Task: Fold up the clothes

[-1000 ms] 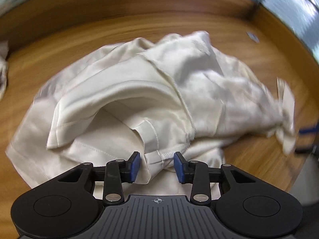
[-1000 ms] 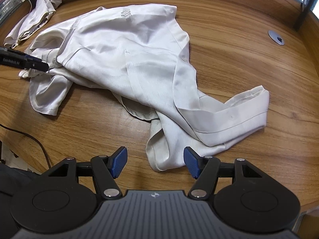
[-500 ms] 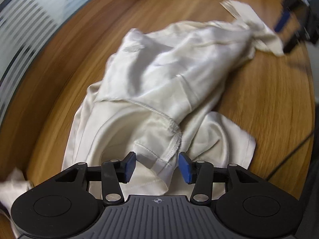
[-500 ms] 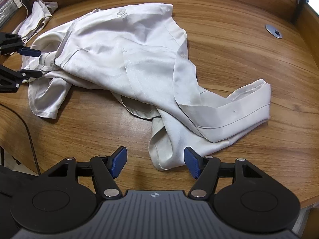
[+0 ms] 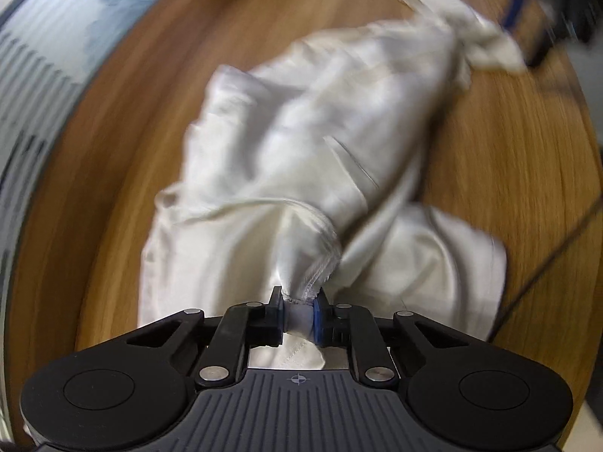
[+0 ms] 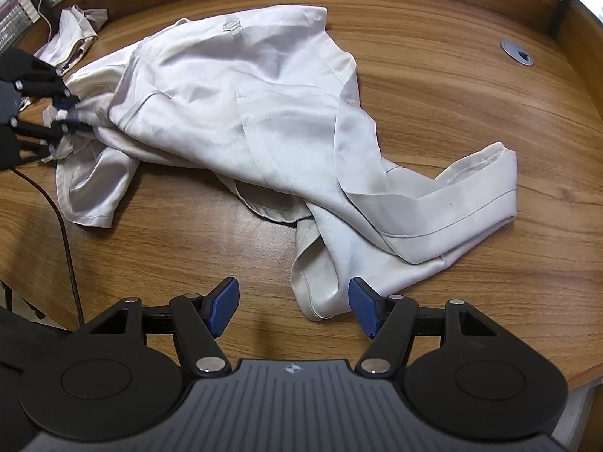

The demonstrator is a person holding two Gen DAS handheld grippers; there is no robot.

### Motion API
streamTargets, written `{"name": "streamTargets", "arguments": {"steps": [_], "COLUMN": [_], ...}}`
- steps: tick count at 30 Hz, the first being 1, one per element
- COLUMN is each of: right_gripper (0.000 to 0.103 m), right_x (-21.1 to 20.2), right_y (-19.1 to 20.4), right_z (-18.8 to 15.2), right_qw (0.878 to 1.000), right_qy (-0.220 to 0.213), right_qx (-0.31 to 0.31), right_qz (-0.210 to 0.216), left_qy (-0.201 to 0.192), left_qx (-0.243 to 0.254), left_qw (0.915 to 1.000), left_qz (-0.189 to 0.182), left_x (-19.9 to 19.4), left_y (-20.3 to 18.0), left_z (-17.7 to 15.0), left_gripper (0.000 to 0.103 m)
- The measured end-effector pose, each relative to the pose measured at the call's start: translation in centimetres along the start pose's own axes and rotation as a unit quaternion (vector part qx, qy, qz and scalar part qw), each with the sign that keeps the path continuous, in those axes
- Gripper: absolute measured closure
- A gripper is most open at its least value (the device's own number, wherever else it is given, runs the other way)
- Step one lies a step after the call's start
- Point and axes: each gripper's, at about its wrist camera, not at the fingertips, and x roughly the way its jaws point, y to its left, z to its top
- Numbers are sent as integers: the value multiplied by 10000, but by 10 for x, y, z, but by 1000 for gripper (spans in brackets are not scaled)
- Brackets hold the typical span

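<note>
A crumpled cream satin garment (image 6: pixel 241 113) lies spread over the wooden table (image 6: pixel 452 113). In the left wrist view my left gripper (image 5: pixel 298 310) has its jaws closing on a stitched hem of the garment (image 5: pixel 301 150), with the bunched cloth pinched between the blue pads. The same left gripper (image 6: pixel 66 113) shows at the left edge of the right wrist view, holding that end of the cloth. My right gripper (image 6: pixel 294 307) stands open just above the table, and a folded tip of the garment lies between its fingers without touching the pads.
A second small pale cloth (image 6: pixel 73 35) lies at the table's far left. A round metal cable grommet (image 6: pixel 517 52) is set in the table at the far right. A black cable (image 6: pixel 64 218) runs over the left front edge. Bare wood lies in front of the right gripper.
The left gripper rolled round over the cloth, opened a little, then closed on the stitched hem, which now bunches between its pads. The right gripper stayed put and open.
</note>
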Motion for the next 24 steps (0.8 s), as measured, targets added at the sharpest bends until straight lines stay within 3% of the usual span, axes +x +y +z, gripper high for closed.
{"name": "streamTargets", "arguments": {"steps": [5, 9, 10, 12, 13, 14, 19, 24], "right_gripper": [33, 34, 41, 69, 94, 101, 102, 102], "right_x": [8, 15, 17, 19, 19, 18, -6, -27], "right_y": [3, -1, -2, -5, -6, -8, -12, -21], "right_z": [6, 17, 20, 25, 28, 30, 59, 116], "right_qw": [9998, 9991, 9989, 9986, 9983, 9981, 9931, 9813], "right_qy": [-49, -111, -113, -52, -24, 1, -316, -772], "right_qx": [-137, -258, -282, -369, -417, -466, -960, -1540], "right_qz": [-114, -316, -346, -380, -395, -408, -590, -854], "left_qy": [-402, -765, -850, -983, -1043, -1088, -1148, -1005], "left_qx": [-1213, -2270, -2504, -2865, -3037, -3192, -3666, -4047], "left_qw": [9918, 9708, 9643, 9528, 9466, 9408, 9203, 9023], "left_qz": [93, 119, 137, 223, 276, 346, 732, 1097], "left_x": [-29, -51, -56, -61, -64, -67, -78, -82], "left_y": [54, 98, 109, 123, 130, 136, 160, 183], "left_z": [14, 31, 35, 43, 47, 50, 54, 42], "left_gripper": [87, 87, 87, 87, 87, 87, 87, 87]}}
